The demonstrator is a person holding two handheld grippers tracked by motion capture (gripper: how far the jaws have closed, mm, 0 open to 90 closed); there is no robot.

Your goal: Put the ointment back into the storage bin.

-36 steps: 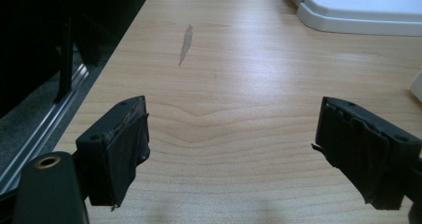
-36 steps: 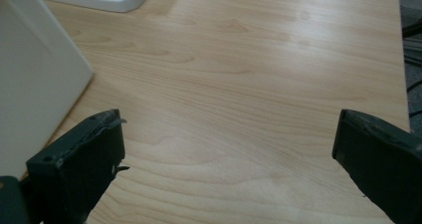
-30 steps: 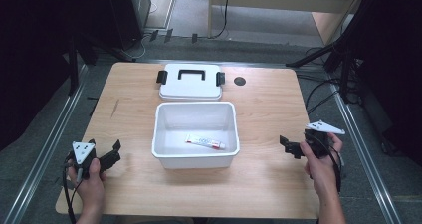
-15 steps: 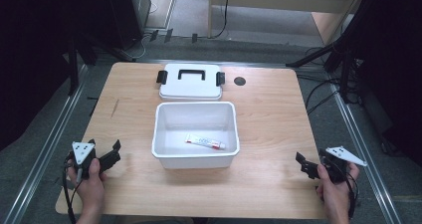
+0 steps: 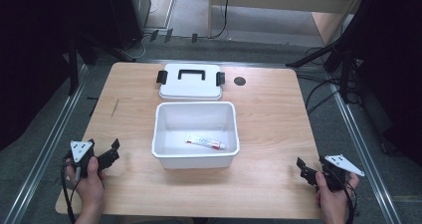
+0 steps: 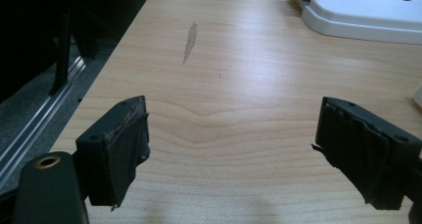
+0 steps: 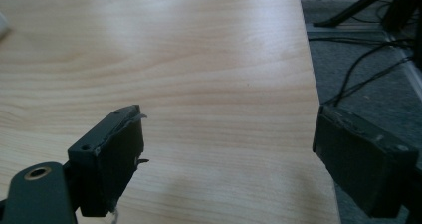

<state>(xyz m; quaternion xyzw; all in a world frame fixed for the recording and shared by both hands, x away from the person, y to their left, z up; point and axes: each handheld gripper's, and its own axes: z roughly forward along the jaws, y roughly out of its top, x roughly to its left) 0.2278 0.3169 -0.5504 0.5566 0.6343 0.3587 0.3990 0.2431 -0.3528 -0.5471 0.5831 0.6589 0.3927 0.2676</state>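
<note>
A white open bin (image 5: 164, 134) stands mid-table with a small white tube (image 5: 205, 142) lying on its floor. Its white lid (image 5: 191, 87), with a black handle and clips, lies flat just behind it and also shows in the left gripper view (image 6: 368, 20). My left gripper (image 5: 113, 151) rests near the table's front left, open and holding nothing, its jaws wide apart over bare wood (image 6: 239, 149). Near the front right corner my right gripper (image 5: 303, 169) is open too, with nothing between its jaws (image 7: 229, 154).
The wooden table (image 5: 268, 119) has a small dark round hole (image 5: 240, 81) right of the lid. In the right gripper view the table's right edge (image 7: 313, 99) runs close by, with cables (image 7: 368, 69) on the floor beyond. Metal rails flank the table.
My right gripper has drawn back from beside the bin to the table's front right corner. The left gripper has stayed where it was.
</note>
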